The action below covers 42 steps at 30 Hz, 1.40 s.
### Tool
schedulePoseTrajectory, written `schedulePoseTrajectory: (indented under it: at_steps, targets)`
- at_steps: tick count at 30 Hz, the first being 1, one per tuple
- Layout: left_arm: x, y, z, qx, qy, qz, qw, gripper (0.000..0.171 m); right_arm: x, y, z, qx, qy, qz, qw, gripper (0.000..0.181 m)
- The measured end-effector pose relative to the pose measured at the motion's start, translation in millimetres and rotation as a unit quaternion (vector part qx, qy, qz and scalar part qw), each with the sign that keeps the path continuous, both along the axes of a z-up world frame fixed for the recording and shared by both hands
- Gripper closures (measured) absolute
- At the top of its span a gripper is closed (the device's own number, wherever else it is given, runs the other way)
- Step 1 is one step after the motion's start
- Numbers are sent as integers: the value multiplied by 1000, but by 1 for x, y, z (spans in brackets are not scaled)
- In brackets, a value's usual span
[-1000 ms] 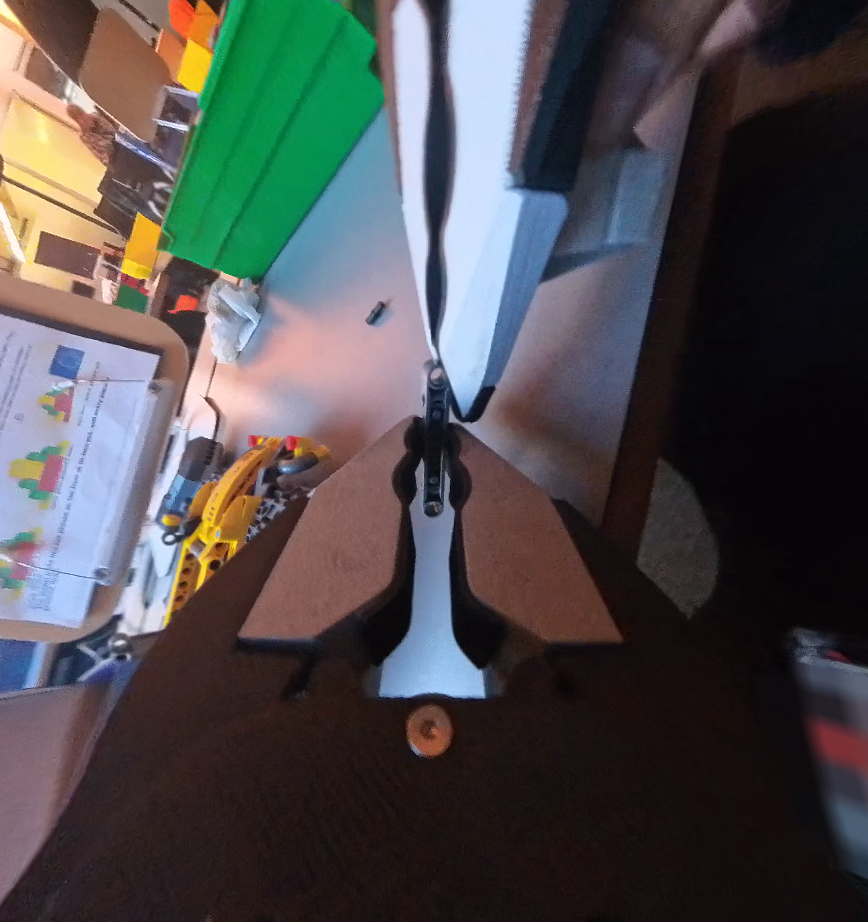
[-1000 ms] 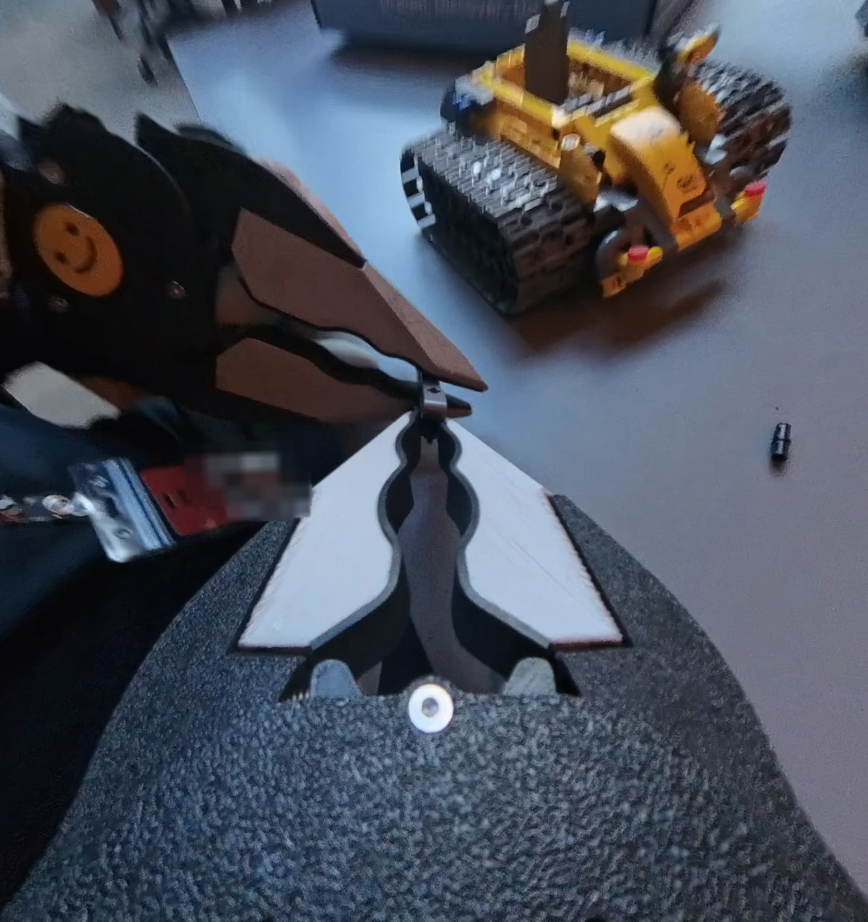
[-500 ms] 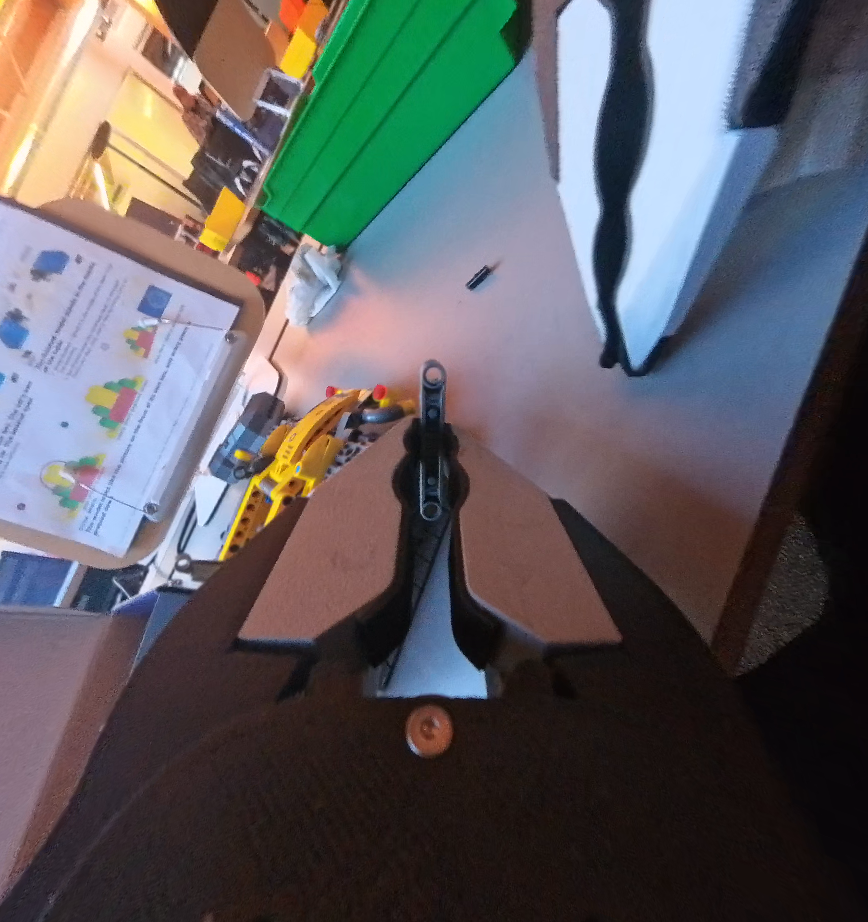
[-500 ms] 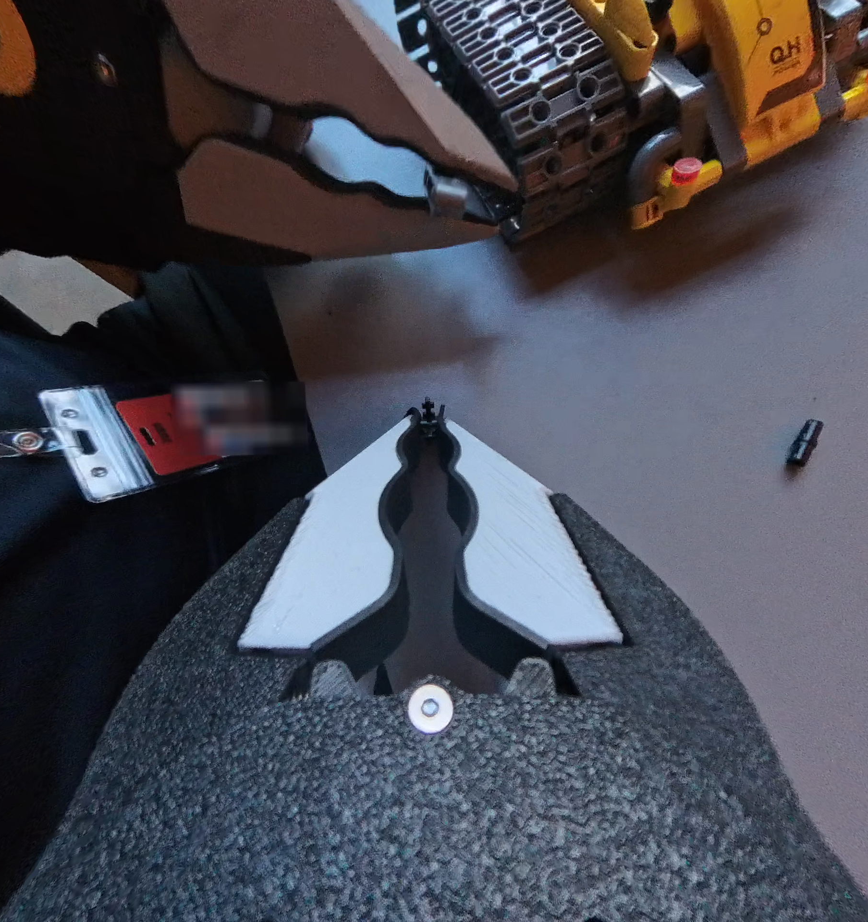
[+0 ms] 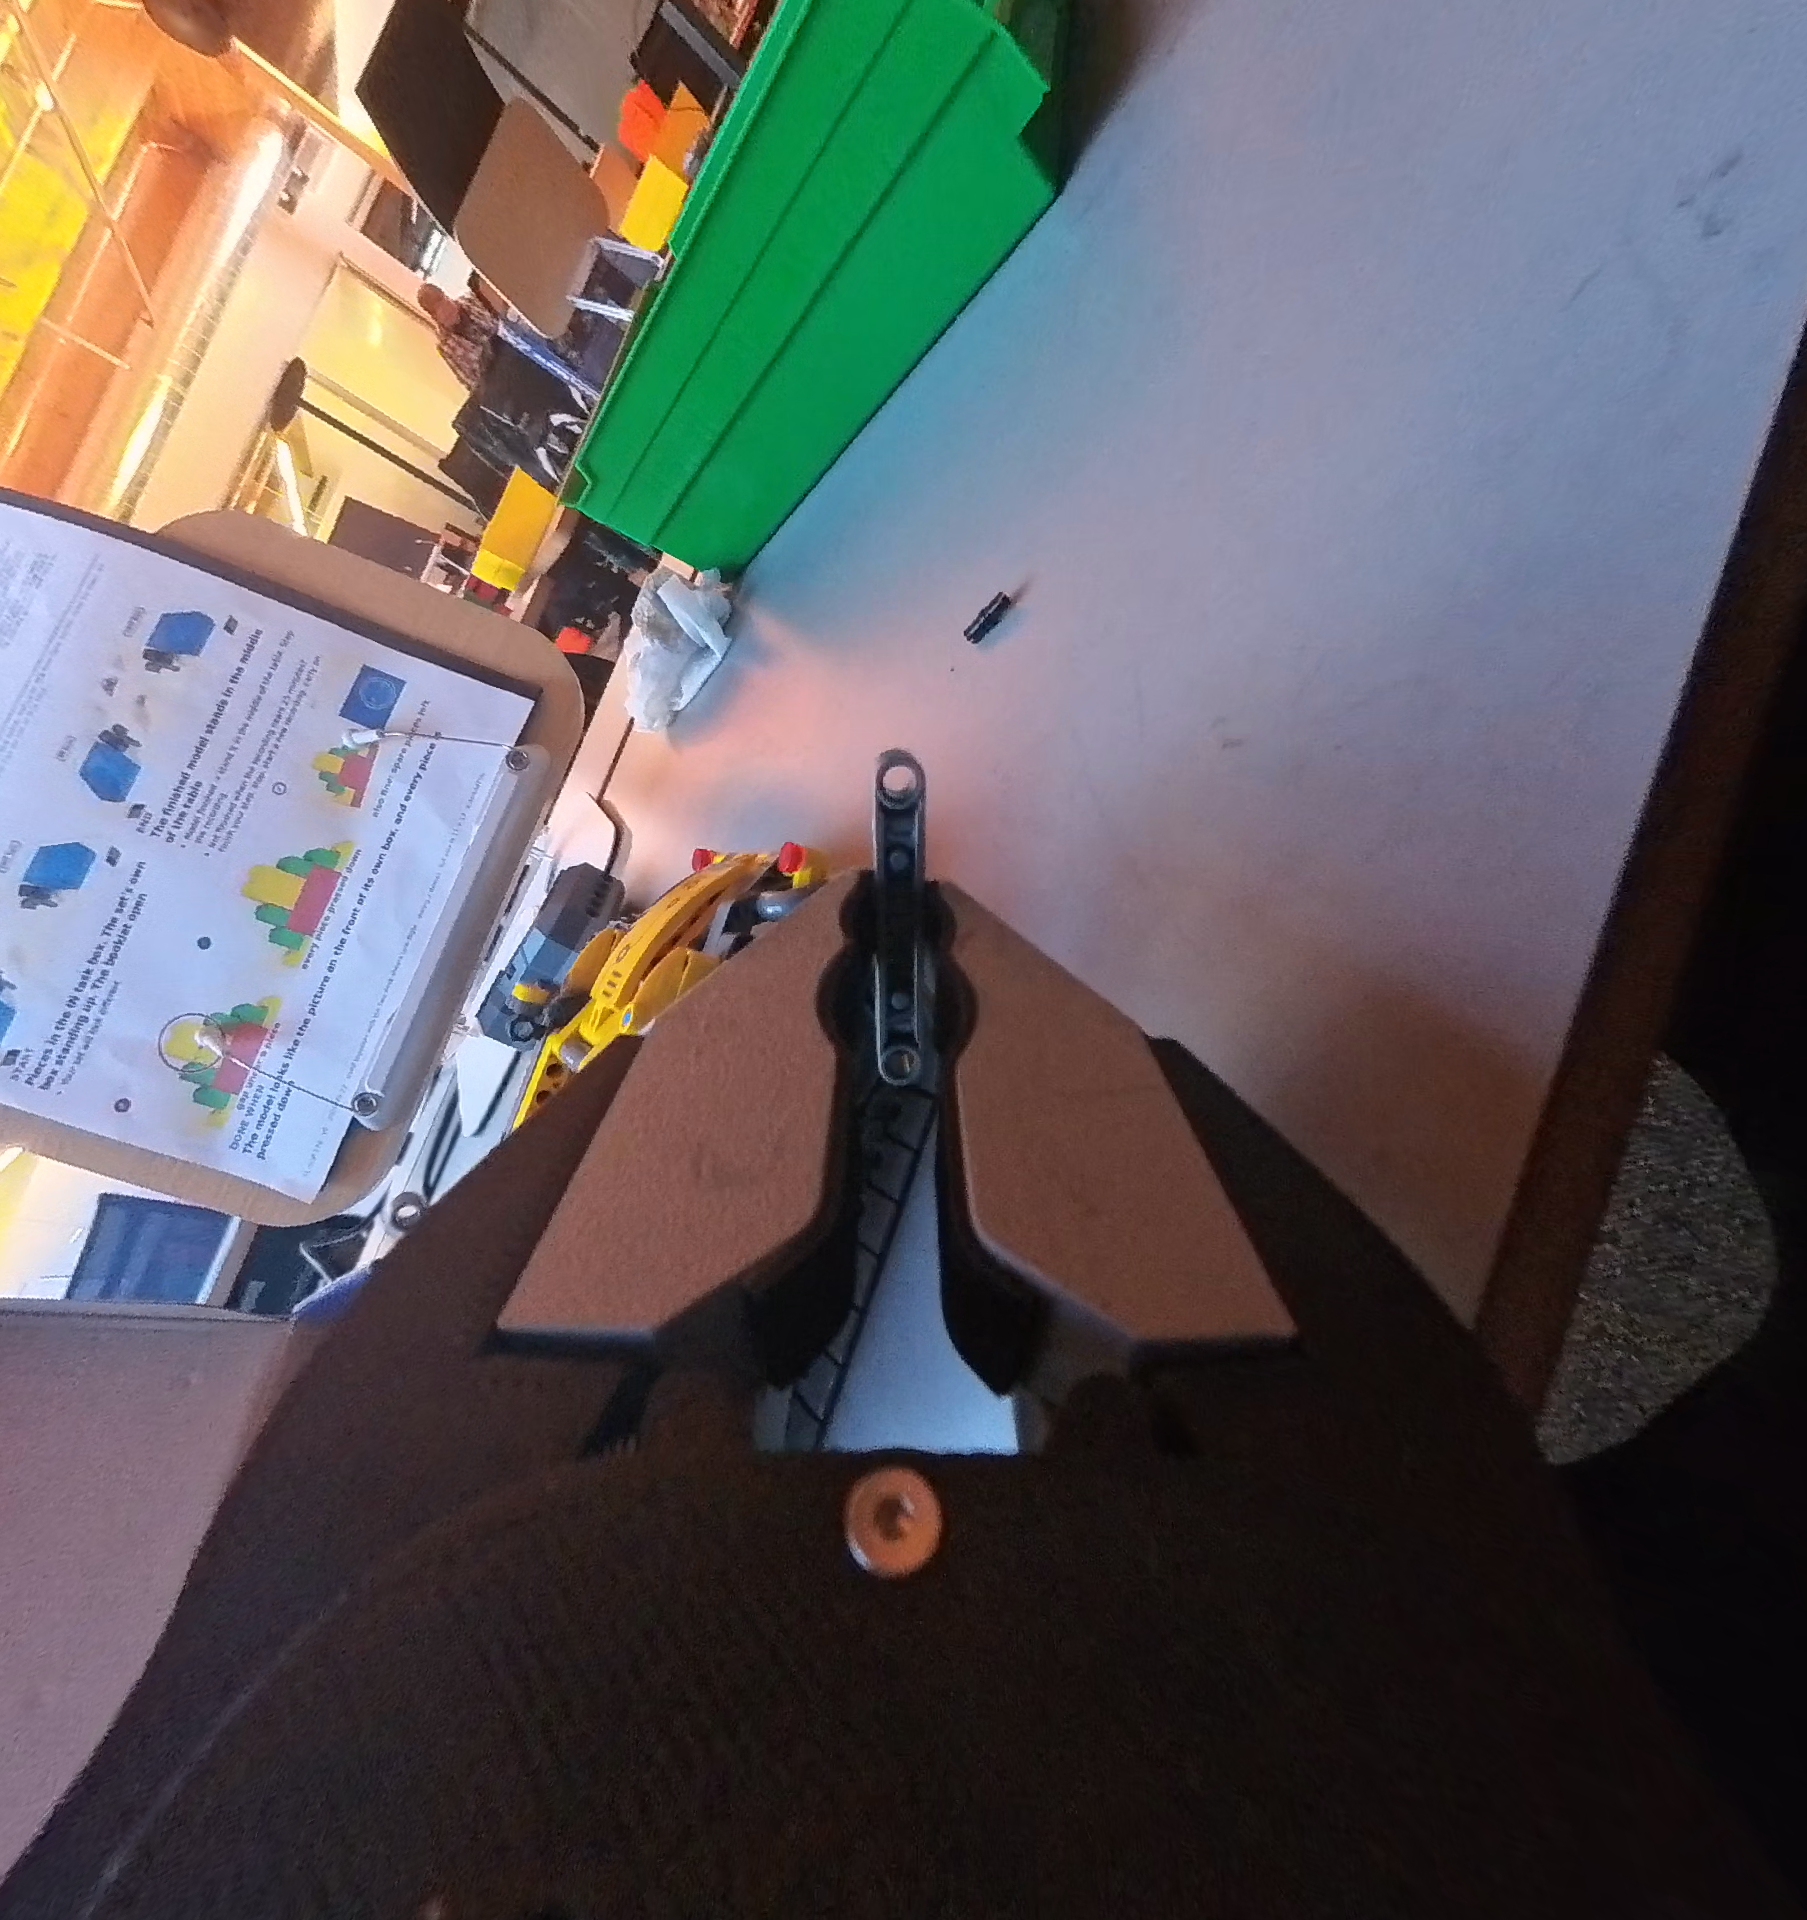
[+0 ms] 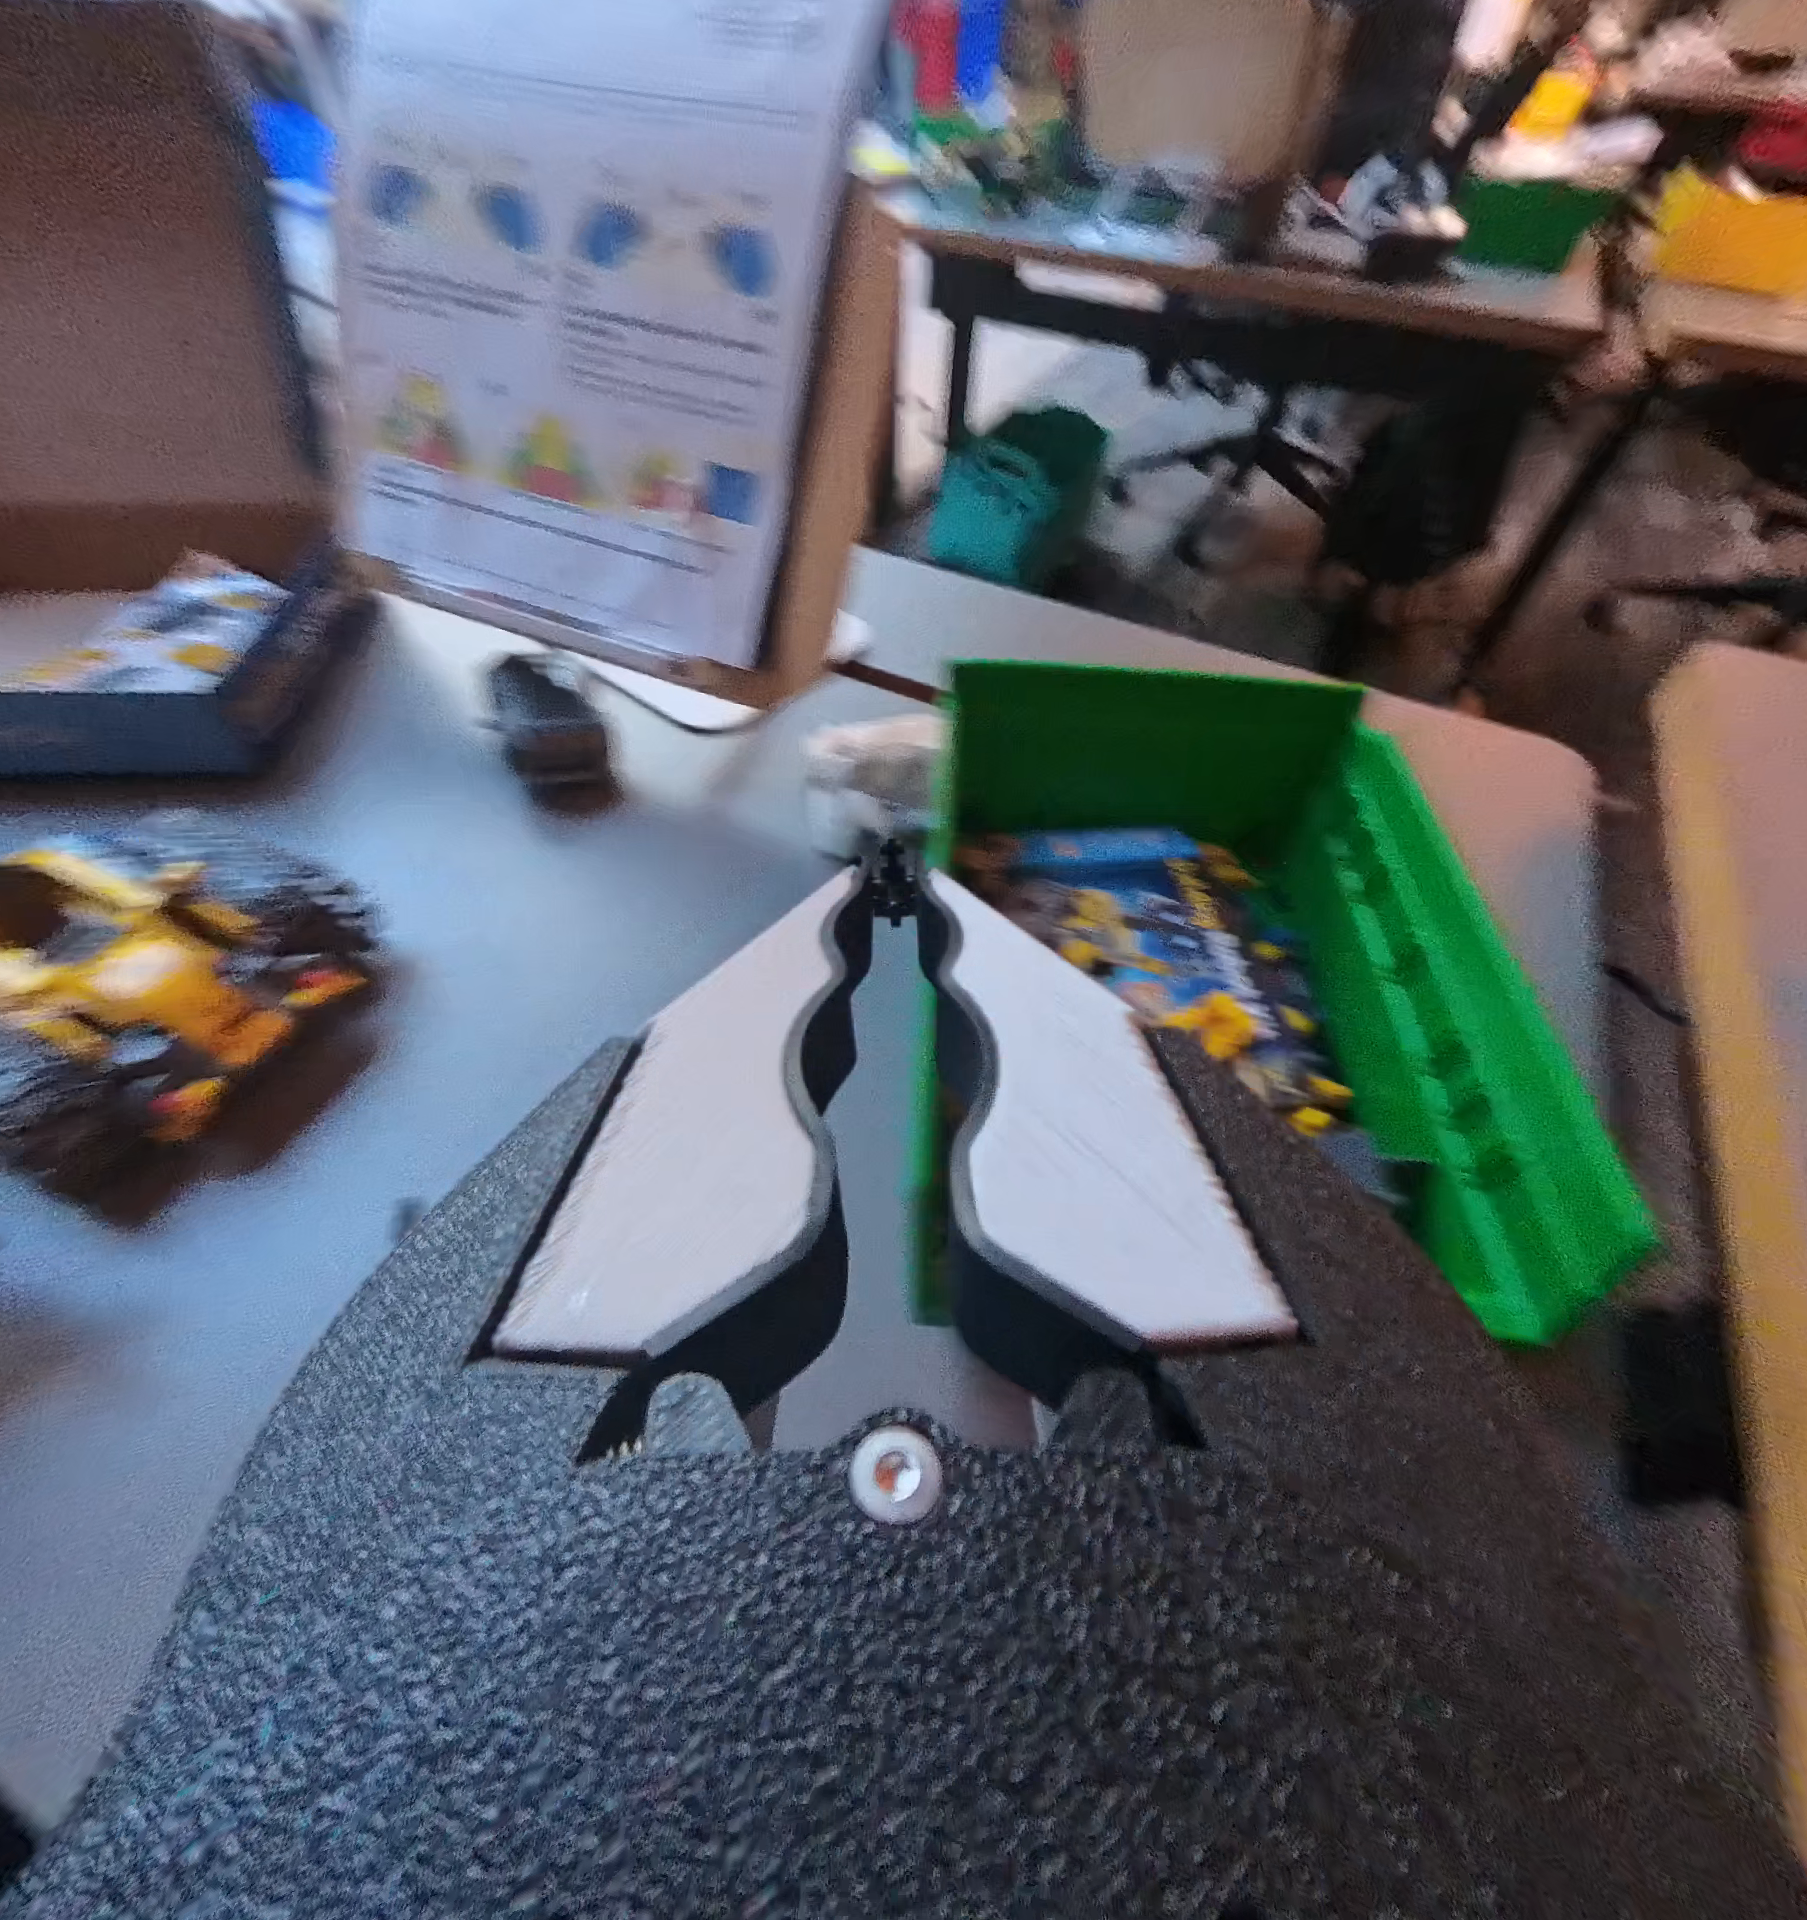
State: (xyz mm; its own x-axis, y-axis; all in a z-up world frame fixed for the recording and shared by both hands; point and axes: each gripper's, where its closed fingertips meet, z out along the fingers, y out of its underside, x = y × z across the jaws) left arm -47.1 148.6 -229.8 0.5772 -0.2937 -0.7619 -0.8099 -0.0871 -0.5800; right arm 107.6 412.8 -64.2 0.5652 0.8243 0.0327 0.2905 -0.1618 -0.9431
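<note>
The grippers have parted: left gripper (image 5: 899,894) pinches the beam (image 5: 897,831); right gripper (image 6: 891,894), swung toward the bin (image 6: 1398,935), pinches a pin (image 6: 891,873)

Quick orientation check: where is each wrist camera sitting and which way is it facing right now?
Left wrist view: rolled sideways behind the left gripper, shut on a grey beam, looking across the table.
Right wrist view: behind the right gripper, pinching a small black piece, facing the green bin.
Shared: yellow model, instruction board, bin.
</note>
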Motion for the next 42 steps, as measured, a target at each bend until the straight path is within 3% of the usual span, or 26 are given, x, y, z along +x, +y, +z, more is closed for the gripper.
schedulePoseTrajectory:
  at_steps: [4,7,11,13,15,19,21,23,27,31,35,39,42]
  targets:
    - [-1,1,1,4,3,3,1000,167,12,62,-52,-109,-91,-39,989,166]
    - [-1,1,1,5,2,4,1000,166,14,69,-79,-149,-104,-45,982,153]
    - [-1,0,3,9,-2,1,1000,167,12,58,-78,-145,-72,-38,986,154]
    - [-2,0,6,14,-13,1,1000,166,-1,31,-56,-112,-24,-3,993,155]
    - [-2,-1,8,19,-21,0,1000,167,-29,-27,-44,-98,3,85,992,160]
    - [-1,-1,7,23,-9,0,1000,166,-81,-182,-77,-129,-26,285,949,159]
    - [-1,-1,7,26,-5,0,1000,167,-99,-238,-99,-123,-38,336,933,159]
    - [-1,-1,7,26,-3,0,1000,166,-114,-272,-120,-113,-58,354,927,158]
    - [3,-3,6,27,4,-12,1000,167,-137,-292,-145,-86,-85,356,927,156]
    - [4,-3,6,28,4,-15,999,166,-145,-292,-144,-100,-66,358,926,174]
    - [2,-4,15,43,-24,-16,999,162,-141,-287,-139,-100,-44,352,930,175]
    - [-2,-7,27,54,-80,-23,995,143,-121,-275,-119,-18,-8,344,939,176]
    - [1,-9,28,53,-85,-34,994,140,-102,-271,-110,65,-9,336,939,176]
